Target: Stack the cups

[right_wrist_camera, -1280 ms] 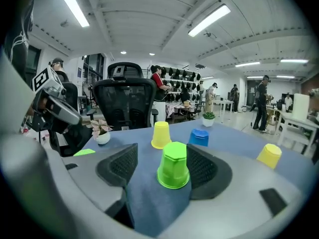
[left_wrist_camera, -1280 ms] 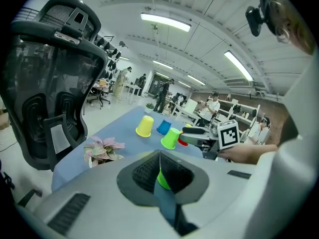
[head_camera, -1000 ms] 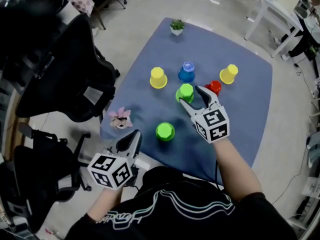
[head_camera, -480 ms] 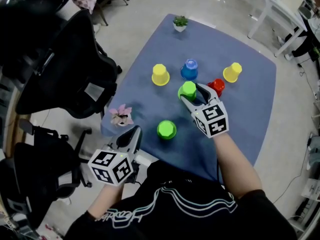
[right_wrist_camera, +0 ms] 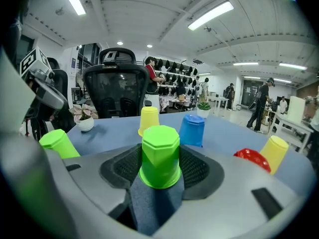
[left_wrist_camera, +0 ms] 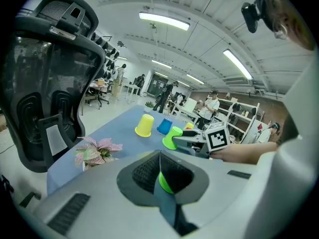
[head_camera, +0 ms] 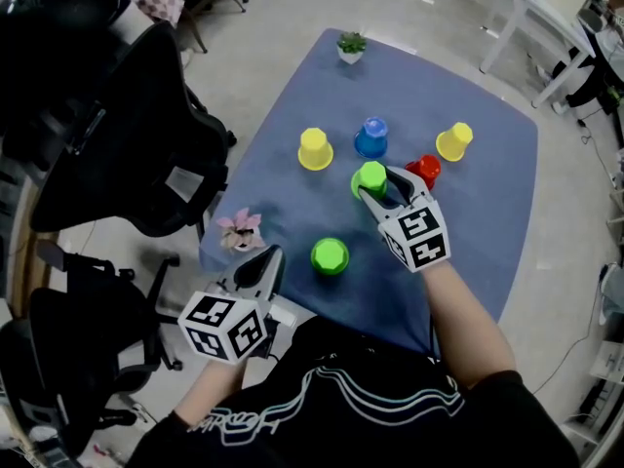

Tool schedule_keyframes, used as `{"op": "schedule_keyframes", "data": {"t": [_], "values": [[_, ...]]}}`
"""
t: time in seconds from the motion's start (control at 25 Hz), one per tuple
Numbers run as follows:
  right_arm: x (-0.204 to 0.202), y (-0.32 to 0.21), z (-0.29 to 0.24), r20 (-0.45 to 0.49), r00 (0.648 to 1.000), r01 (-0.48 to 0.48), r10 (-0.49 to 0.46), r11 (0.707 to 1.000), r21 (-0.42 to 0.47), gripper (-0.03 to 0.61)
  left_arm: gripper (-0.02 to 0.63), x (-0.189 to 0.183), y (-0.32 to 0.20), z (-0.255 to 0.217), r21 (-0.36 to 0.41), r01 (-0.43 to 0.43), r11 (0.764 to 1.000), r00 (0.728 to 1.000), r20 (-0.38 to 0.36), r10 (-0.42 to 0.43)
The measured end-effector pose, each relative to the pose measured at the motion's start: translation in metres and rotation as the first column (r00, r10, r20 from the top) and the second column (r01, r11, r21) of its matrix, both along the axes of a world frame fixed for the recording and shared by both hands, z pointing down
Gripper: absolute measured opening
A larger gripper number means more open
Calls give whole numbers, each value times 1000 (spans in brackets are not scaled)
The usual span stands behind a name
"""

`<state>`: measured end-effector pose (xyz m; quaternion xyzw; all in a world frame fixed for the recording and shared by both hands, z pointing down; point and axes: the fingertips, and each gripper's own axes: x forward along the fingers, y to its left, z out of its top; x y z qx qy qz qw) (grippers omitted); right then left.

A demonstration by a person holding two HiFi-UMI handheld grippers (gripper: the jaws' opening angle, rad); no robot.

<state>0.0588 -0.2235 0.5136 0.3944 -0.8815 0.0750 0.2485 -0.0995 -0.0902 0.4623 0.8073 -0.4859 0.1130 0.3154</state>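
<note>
Near right of the blue-clothed counter [head_camera: 487, 232] left free
The middle is crowded by a yellow plastic cup [head_camera: 314, 150], blue cup [head_camera: 370, 138], red cup [head_camera: 424, 170] and green cup [head_camera: 370, 176]; a second green cup [head_camera: 330, 256] and pink-leaved pot plant [head_camera: 240, 230] are set near-left.

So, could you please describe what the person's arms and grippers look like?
Both the left gripper and right gripper are light grey moulded bodies with black textured fingers, each carrying a white cube printed with black square markers. The person wears a black short-sleeved shirt with pale curved lines; the forearms are bare.
</note>
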Motion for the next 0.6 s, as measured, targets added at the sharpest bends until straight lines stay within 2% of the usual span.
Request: {"op": "schedule_keyframes", "data": {"t": [0.6], "values": [[-5, 38, -45, 28, 996, -86, 85, 996, 23, 249, 26, -4, 4, -16, -14, -128, 992, 992, 1, 128]]}}
